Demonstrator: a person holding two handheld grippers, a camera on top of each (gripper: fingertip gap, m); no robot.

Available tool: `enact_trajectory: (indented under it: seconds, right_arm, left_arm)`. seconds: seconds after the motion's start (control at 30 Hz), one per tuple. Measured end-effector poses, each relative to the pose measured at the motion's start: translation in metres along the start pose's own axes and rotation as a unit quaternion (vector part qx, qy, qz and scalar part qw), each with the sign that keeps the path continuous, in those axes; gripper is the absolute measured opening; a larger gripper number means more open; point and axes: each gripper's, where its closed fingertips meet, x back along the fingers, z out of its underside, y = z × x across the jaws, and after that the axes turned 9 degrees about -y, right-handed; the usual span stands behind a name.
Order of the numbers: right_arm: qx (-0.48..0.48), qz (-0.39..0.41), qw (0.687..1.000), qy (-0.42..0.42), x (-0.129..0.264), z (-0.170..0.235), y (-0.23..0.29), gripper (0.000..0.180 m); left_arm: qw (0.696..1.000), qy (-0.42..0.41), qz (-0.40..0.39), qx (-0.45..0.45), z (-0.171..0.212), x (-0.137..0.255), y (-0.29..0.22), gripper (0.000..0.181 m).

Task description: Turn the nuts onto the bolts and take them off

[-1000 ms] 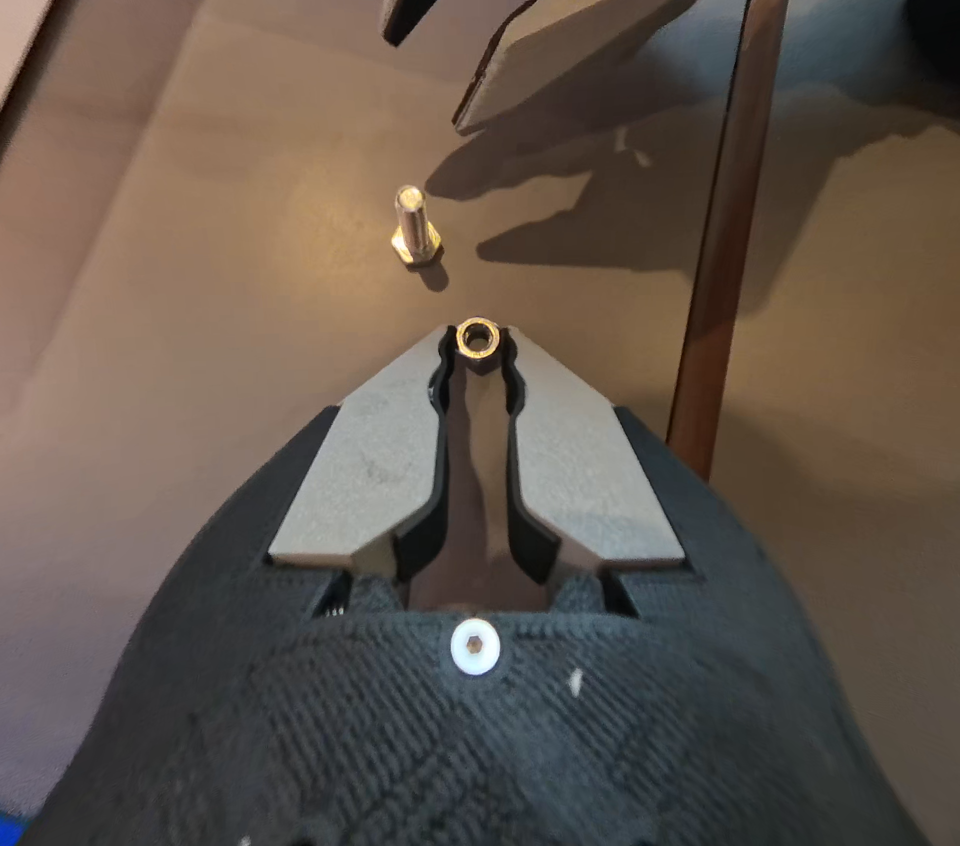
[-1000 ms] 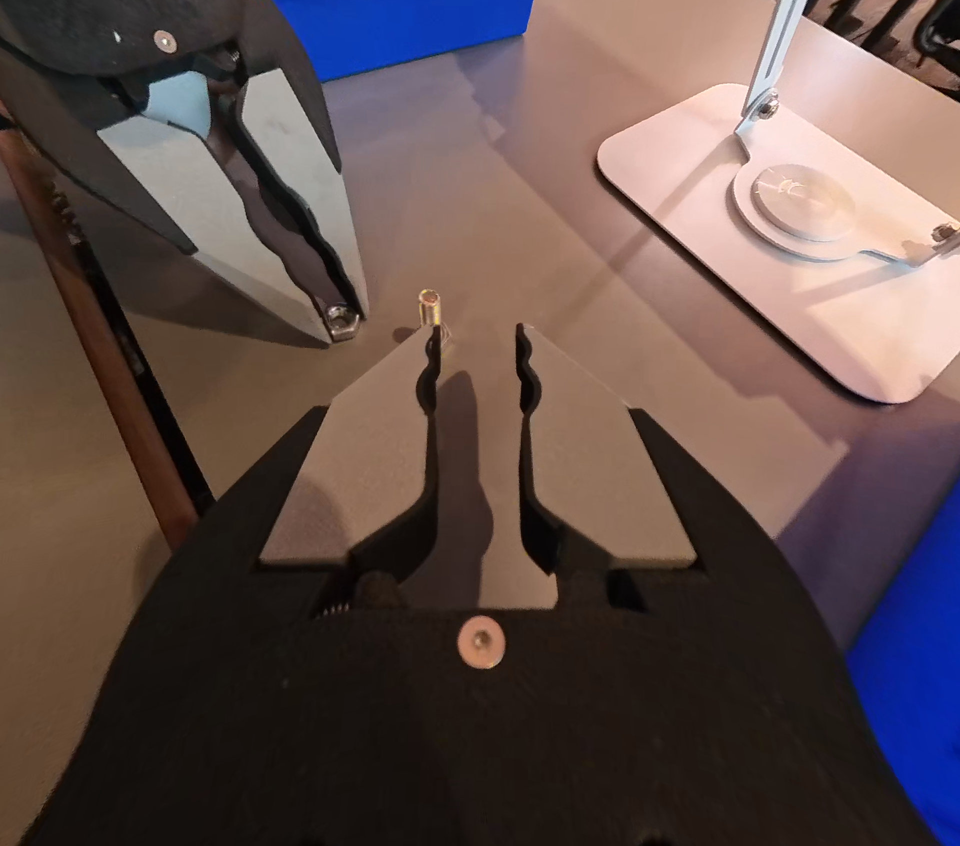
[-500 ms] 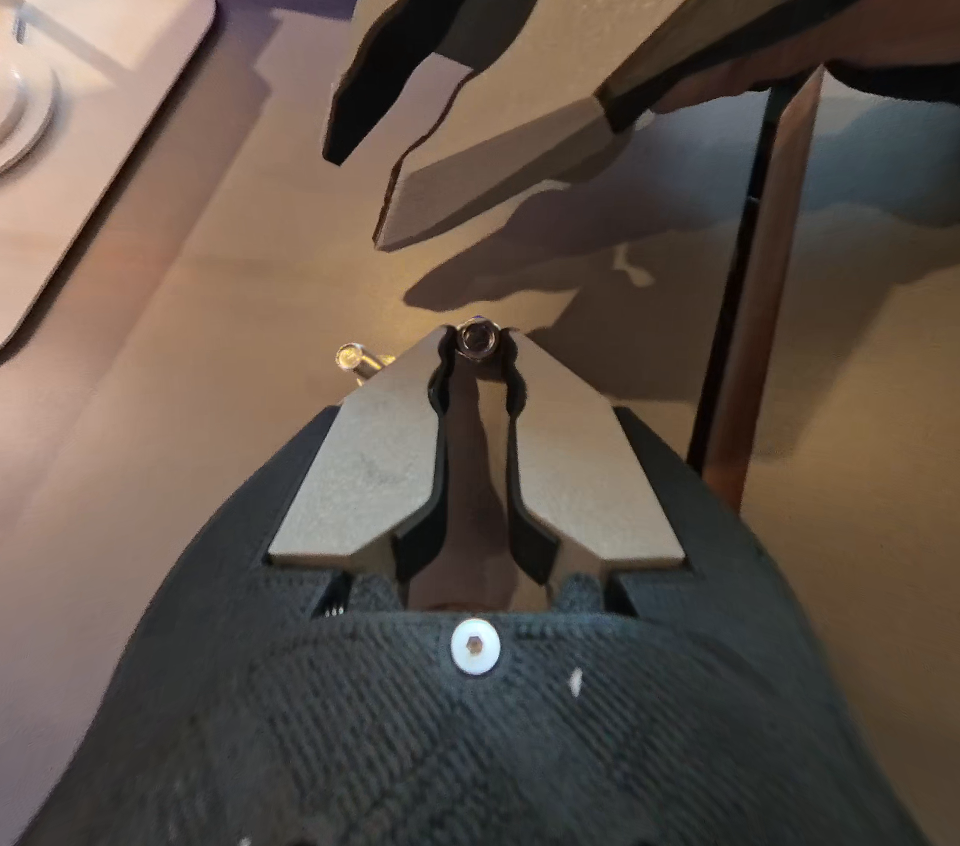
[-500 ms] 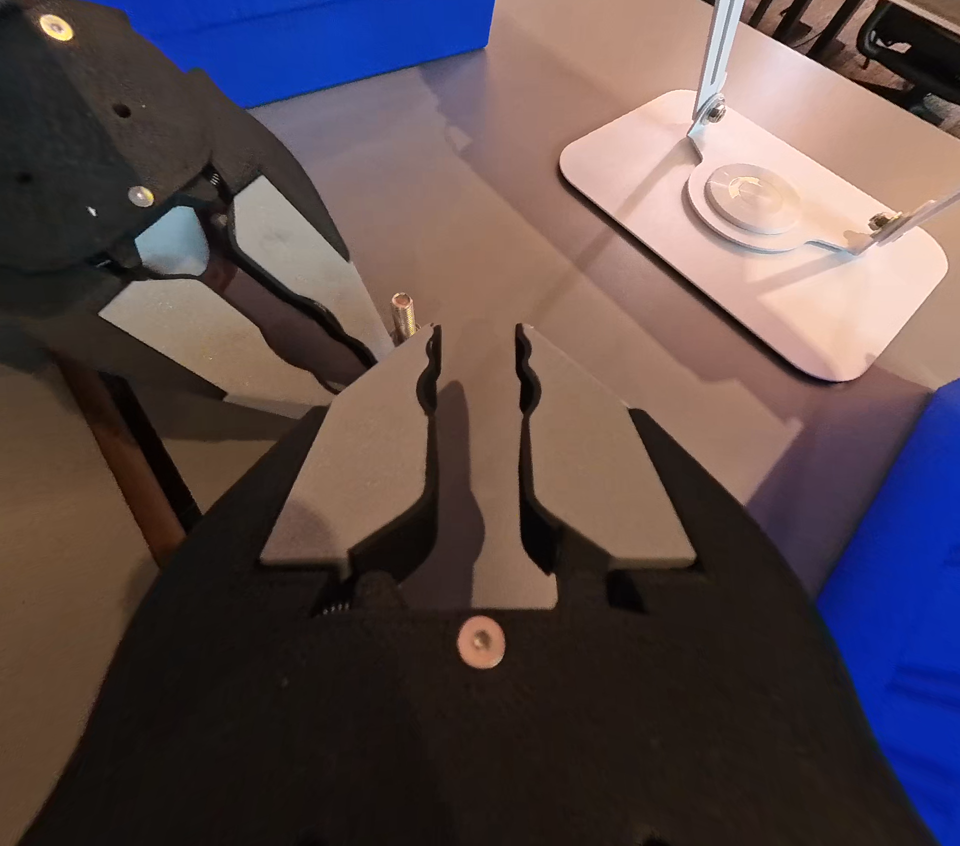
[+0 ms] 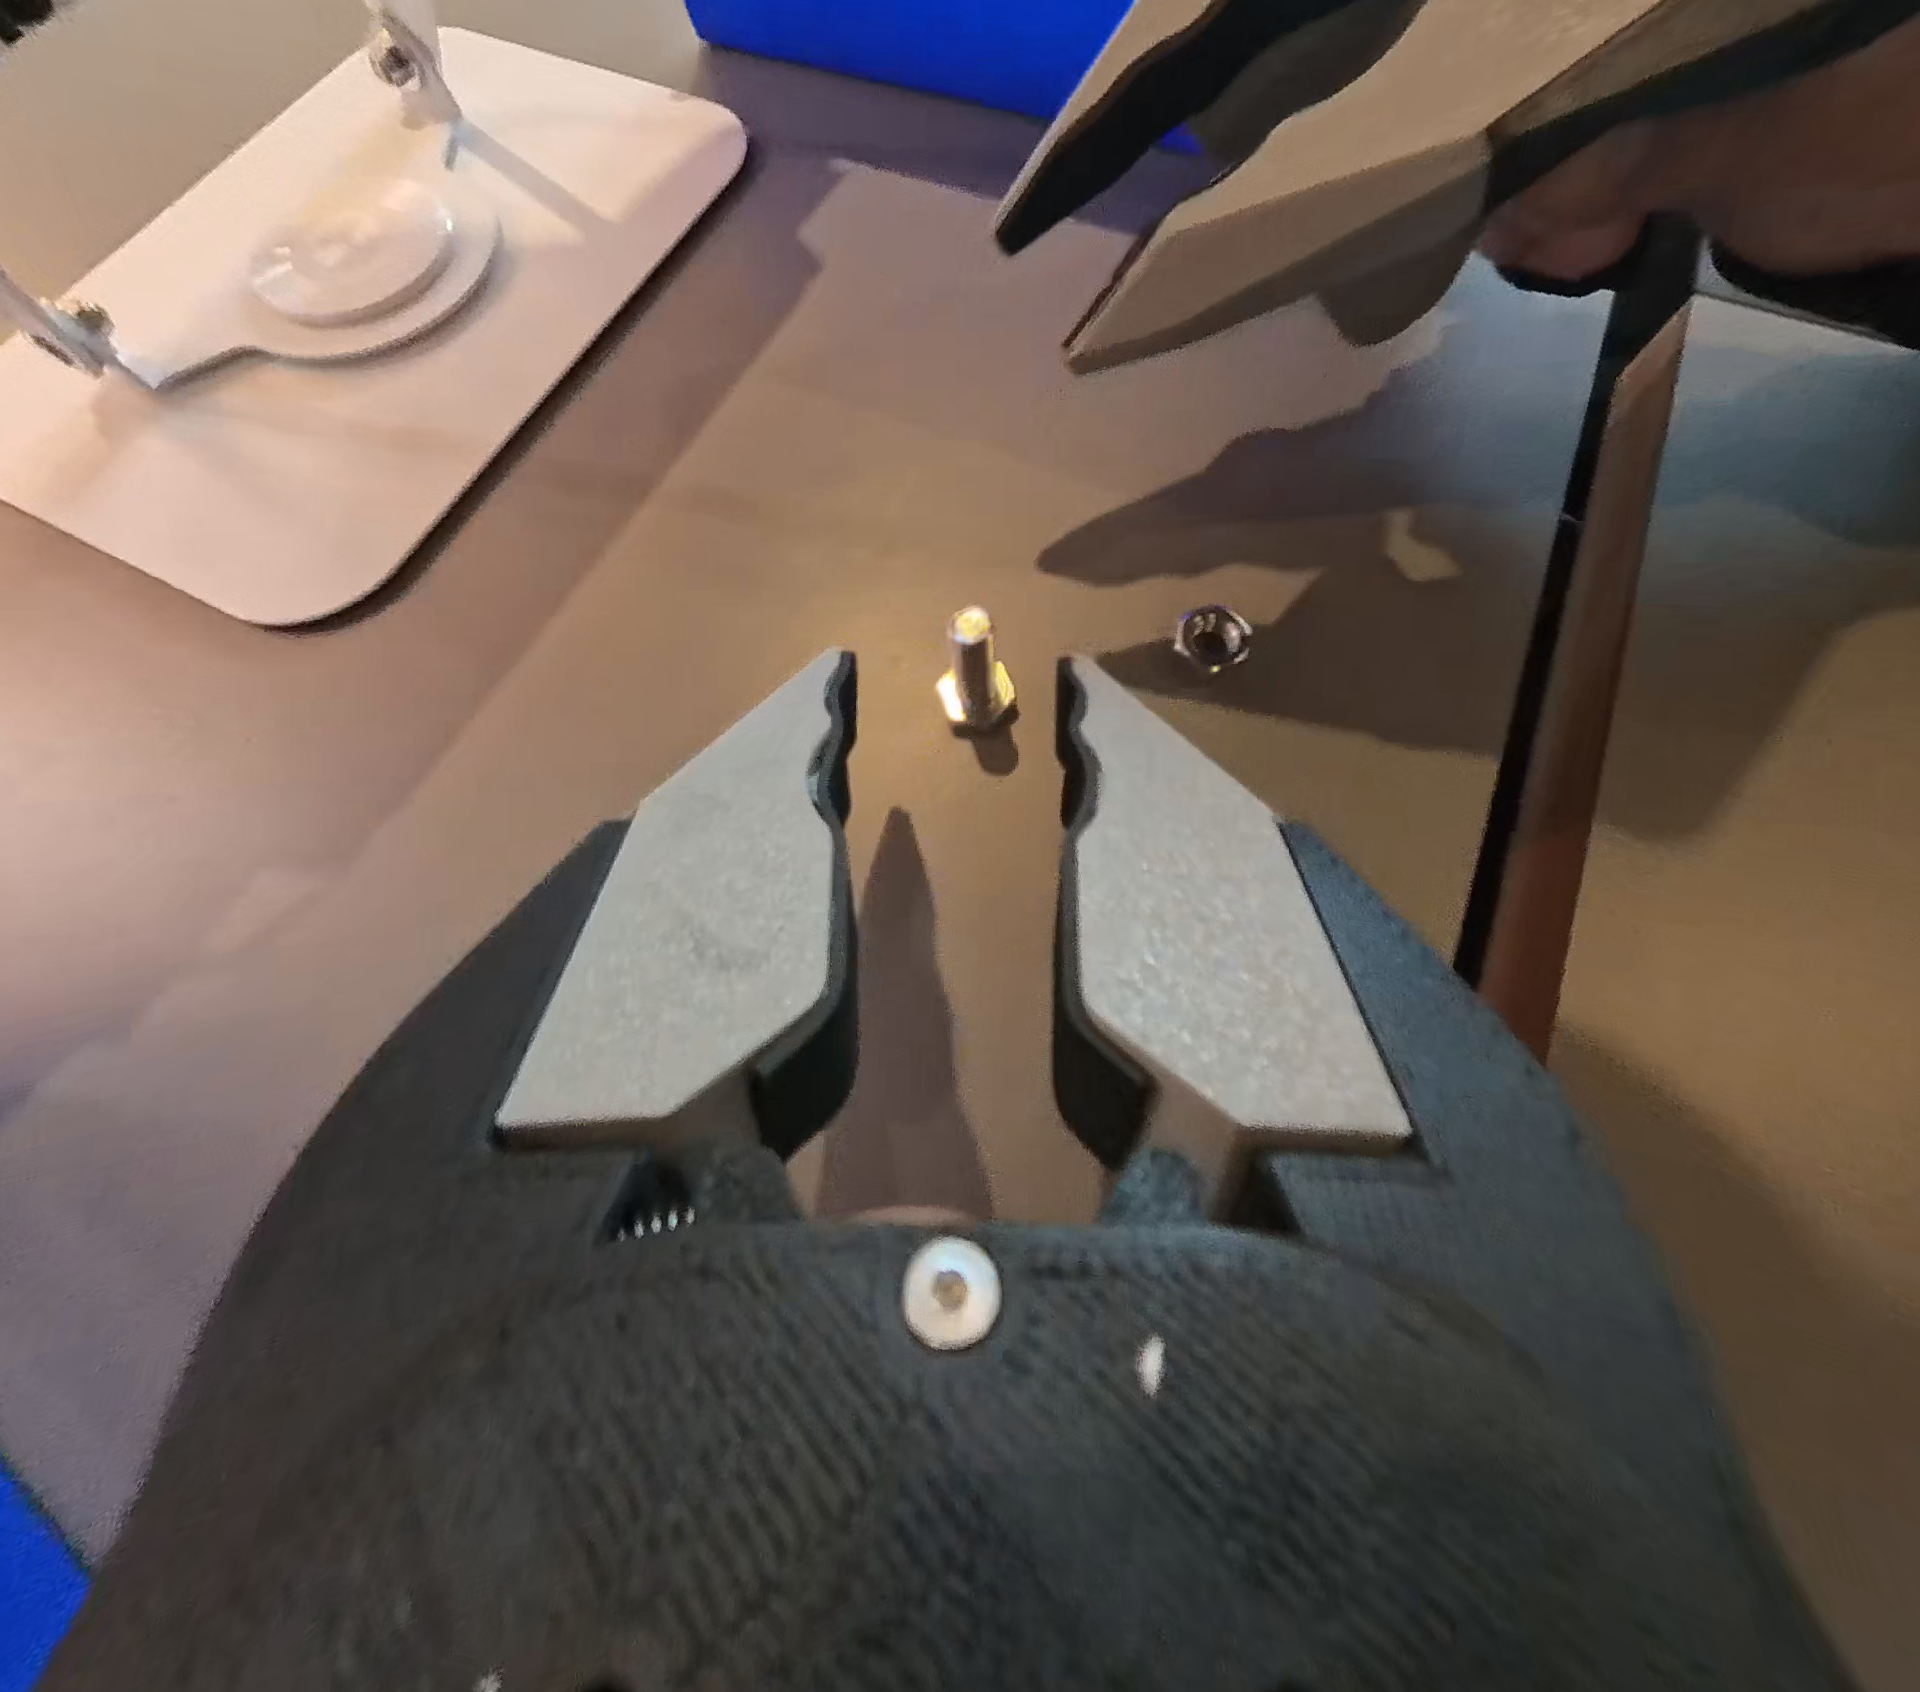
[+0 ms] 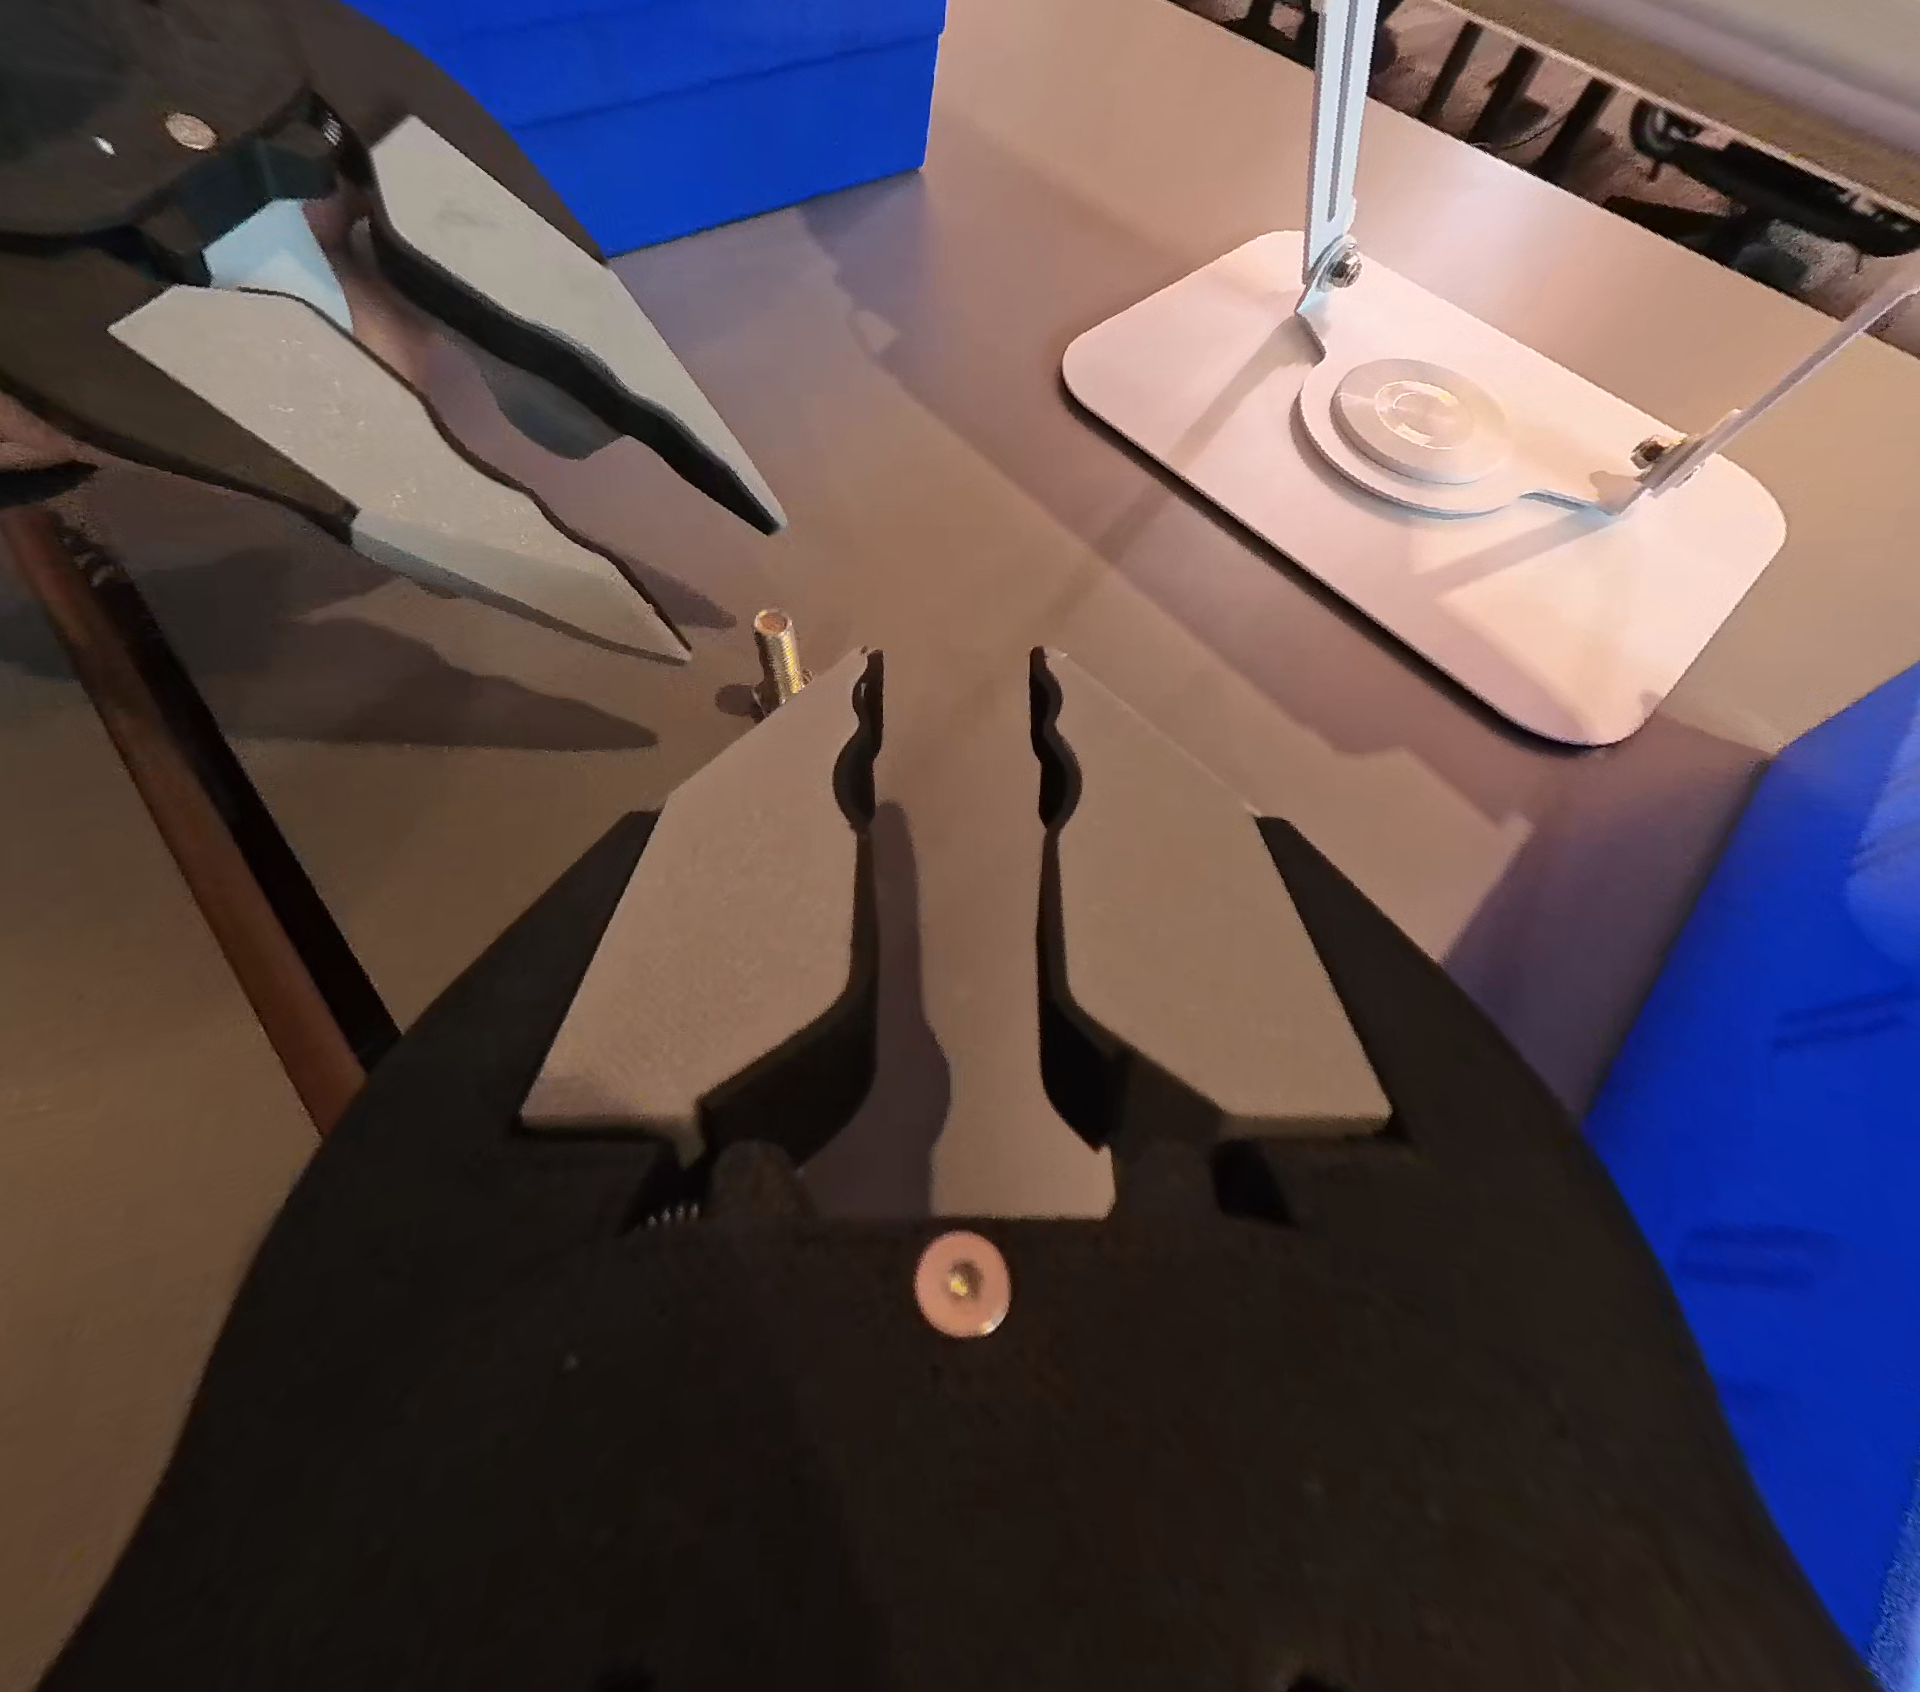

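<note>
A silver bolt (image 5: 974, 674) stands on its head on the brown table, thread up, just beyond my left gripper (image 5: 956, 681), which is open and empty. A steel nut (image 5: 1210, 640) lies on the table a little to the bolt's right. The bolt also shows in the right wrist view (image 6: 781, 668), just left of my right gripper (image 6: 956, 676), which is open and empty. The right gripper also shows in the left wrist view (image 5: 1049, 292), raised above the table at upper right. The left gripper also shows in the right wrist view (image 6: 727, 572); the nut is hidden there.
A white lamp base (image 5: 312, 354) with a metal bracket sits left of the bolt, seen too in the right wrist view (image 6: 1455, 499). A blue bin (image 6: 623, 32) stands at the back, another blue bin (image 6: 1787, 1071) at the right. A dark brown strip (image 5: 1558, 707) crosses the table. My right fingertips sit around 7 cm from my left ones. From the left gripper's tips to the steel nut (image 5: 1210, 640) is close to 5 cm.
My left gripper has opened and let go of the nut, which now lies on the table right of the bolt. Both grippers have pulled back and up; the right stayed open.
</note>
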Motion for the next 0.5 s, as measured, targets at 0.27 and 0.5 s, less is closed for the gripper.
enact_trajectory:
  seconds: [0.27,0.5]
  right_arm:
    - [0.0,0.001,1.0,-0.01,0.002,-0.005,0.0,0.025]
    - [-0.003,-0.001,1.0,-0.017,0.003,-0.008,0.001,0.025]
  left_arm:
    - [1.0,0.021,-0.003,0.004,0.017,-0.019,0.001,0.032]
    - [0.999,0.043,-0.003,-0.014,0.019,-0.031,-0.003,0.007]
